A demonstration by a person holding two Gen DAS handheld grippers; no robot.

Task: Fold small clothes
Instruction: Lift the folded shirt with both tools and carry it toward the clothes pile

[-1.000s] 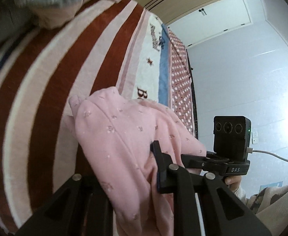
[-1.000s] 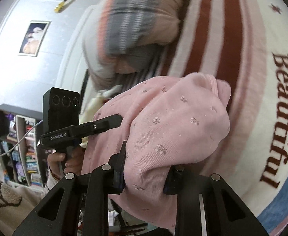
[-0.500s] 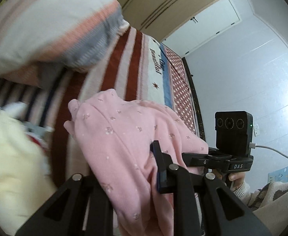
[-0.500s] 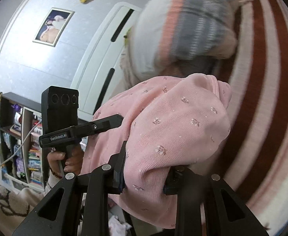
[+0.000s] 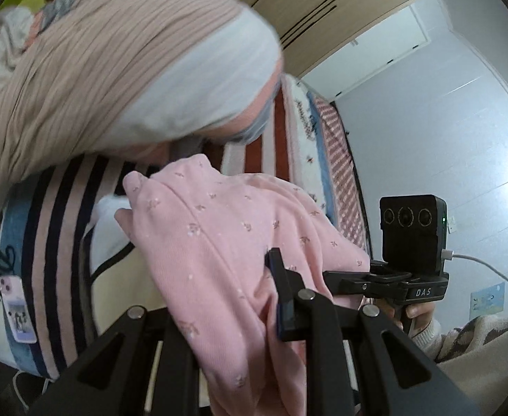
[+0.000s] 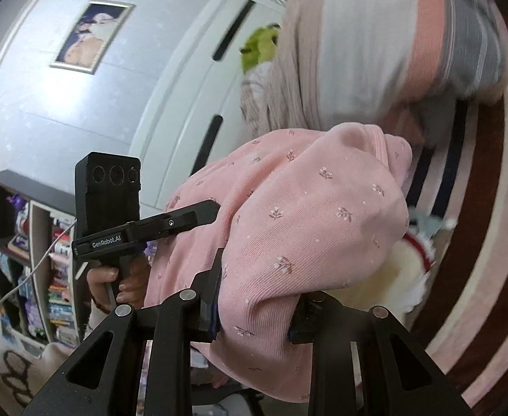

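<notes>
A folded pink garment with small flower prints [image 5: 226, 242] hangs between both grippers, held above the striped bed. My left gripper [image 5: 226, 298] is shut on one side of it; cloth hides its left finger. My right gripper [image 6: 257, 298] is shut on the other side of the pink garment [image 6: 306, 215]. In the left wrist view the right gripper's body [image 5: 410, 249] shows at the right. In the right wrist view the left gripper's body [image 6: 115, 208] shows at the left.
A big striped pillow [image 5: 122, 69] lies close ahead on the striped blanket [image 5: 59, 242]. A cream garment [image 6: 403, 277] lies under the pink one. A pink phone [image 5: 16, 308] lies at the left. A white wardrobe [image 6: 191, 79] and a bookshelf [image 6: 28, 260] stand behind.
Both grippers have carried the pink garment along the bed toward the pillow end; the pillow and the cream garment now fill the view. The grip has not changed.
</notes>
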